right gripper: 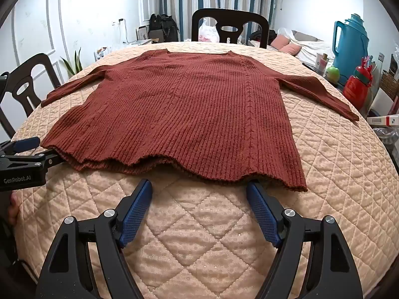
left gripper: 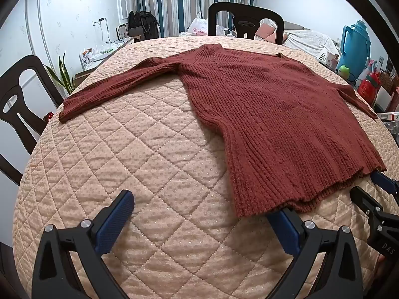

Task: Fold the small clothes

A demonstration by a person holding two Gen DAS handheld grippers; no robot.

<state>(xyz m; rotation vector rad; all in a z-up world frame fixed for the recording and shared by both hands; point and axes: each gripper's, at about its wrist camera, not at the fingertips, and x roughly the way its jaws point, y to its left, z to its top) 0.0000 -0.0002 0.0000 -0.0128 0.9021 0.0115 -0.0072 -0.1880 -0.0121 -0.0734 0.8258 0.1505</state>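
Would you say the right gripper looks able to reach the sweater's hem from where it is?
Probably yes: the right gripper is open just short of the hem, with only bare quilt between.

Pale panelled walls [right gripper: 32, 25] at upper left, blue-and-grey striped curtains [right gripper: 214, 2] top centre, dark wooden cut-out chairs [right gripper: 229, 22] behind peach quilted table cover [right gripper: 199, 236].

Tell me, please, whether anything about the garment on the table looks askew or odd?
Nothing stands out: the rust-red ribbed knit sweater lies flat on the quilted peach table cover, sleeves spread; only its hem is slightly wavy.
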